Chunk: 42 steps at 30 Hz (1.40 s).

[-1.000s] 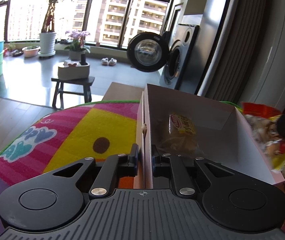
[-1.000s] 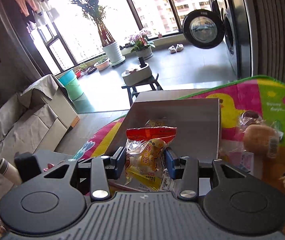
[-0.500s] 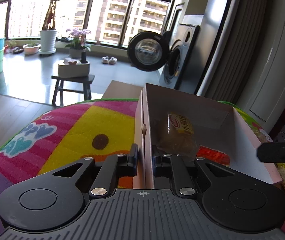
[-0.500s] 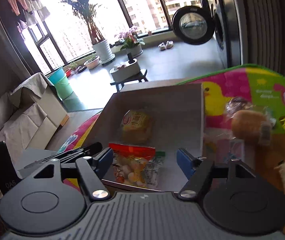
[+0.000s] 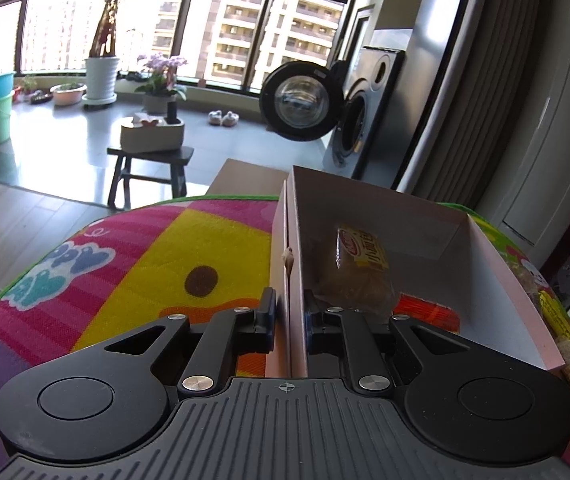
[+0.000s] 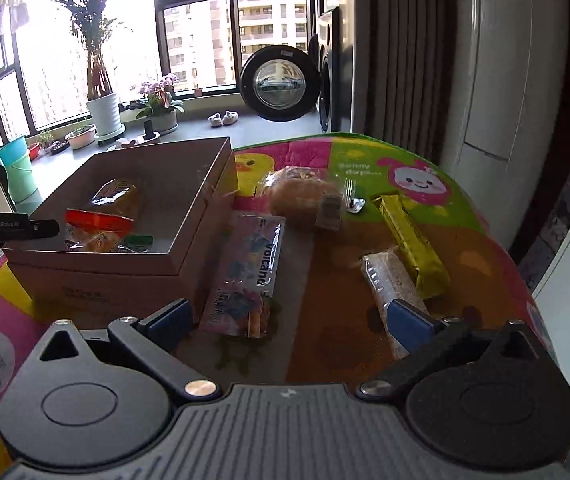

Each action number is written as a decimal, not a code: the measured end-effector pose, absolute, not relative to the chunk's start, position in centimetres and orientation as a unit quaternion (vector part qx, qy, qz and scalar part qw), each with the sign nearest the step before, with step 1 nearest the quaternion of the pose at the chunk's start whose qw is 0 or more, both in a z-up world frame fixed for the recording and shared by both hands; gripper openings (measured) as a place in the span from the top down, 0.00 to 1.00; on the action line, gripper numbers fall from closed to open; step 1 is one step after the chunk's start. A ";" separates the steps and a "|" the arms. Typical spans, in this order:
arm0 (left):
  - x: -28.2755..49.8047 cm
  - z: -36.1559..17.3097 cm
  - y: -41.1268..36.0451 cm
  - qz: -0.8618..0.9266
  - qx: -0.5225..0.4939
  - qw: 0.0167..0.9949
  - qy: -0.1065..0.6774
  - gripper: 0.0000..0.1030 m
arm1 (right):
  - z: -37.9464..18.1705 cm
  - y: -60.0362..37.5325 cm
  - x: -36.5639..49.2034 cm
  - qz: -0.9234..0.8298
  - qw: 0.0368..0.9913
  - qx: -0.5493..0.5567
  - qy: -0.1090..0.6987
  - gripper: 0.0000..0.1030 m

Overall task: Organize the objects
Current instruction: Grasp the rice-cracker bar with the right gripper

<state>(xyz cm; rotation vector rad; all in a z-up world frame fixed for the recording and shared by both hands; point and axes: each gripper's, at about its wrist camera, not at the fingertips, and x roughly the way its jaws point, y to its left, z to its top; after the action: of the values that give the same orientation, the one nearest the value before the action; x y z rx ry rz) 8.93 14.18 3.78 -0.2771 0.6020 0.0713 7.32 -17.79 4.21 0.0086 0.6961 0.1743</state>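
- Left gripper [image 5: 288, 322], low in the centre of the left wrist view, is clenched on the near side wall of the pink box [image 5: 501, 280], one finger outside the wall and one inside.
- Only this view looks straight down into the box: a wrapped bun with a yellow label [image 5: 359, 270] lies mid-frame, with the red edge of a snack bag [image 5: 425, 312] just right of it. The colourful mat [image 5: 157, 264] fills the left of the frame.
- Right gripper [image 6: 297, 318], at the bottom of the right wrist view, is spread wide and holds nothing, hanging over the mat beside the box.
- Only this view shows what lies outside the box [image 6: 189, 220]: a pink Volcano packet [image 6: 245, 276] touching its right wall, a wrapped round bun [image 6: 305, 198] in mid-frame, and a yellow bar [image 6: 411, 240] overlapping a clear cracker pack [image 6: 385, 280] at right.
- The box sits left of centre here, with the red-topped snack bag [image 6: 99, 226] and the yellow-label bun [image 6: 119, 196] inside it.
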 end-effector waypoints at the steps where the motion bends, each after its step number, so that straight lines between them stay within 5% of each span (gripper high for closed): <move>1: 8.9 3.8 14.2 0.035 -0.135 0.945 0.296 0.85 | 4.0 -17.8 7.6 0.091 0.934 0.009 0.345 0.00; 6: 8.8 3.7 14.0 0.036 -0.130 0.945 0.298 0.85 | 3.3 -15.9 8.5 0.130 0.929 -0.017 0.347 0.01; 9: 8.8 3.7 14.0 0.036 -0.131 0.945 0.298 0.85 | 2.8 -14.5 8.9 0.139 0.923 -0.047 0.355 0.27; 11: 8.8 3.7 13.9 0.037 -0.130 0.945 0.299 0.85 | 2.2 -14.3 9.5 0.131 0.915 -0.046 0.378 0.56; 24: 8.6 3.7 14.0 0.033 -0.133 0.945 0.298 0.85 | 2.9 -18.4 3.9 0.103 0.901 -0.023 0.421 0.57; 29: 8.6 3.8 14.0 0.034 -0.132 0.944 0.299 0.85 | 6.2 -20.0 2.3 0.110 0.927 -0.020 0.358 0.50; 42: 8.7 4.0 13.5 0.037 -0.118 0.944 0.305 0.85 | 1.6 -22.8 11.7 0.025 0.919 -0.029 0.393 0.54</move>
<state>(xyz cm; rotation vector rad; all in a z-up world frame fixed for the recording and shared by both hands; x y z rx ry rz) 8.71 13.49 4.05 -0.2405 0.6222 0.0749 11.70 -22.81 1.62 -0.0592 0.8080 0.0513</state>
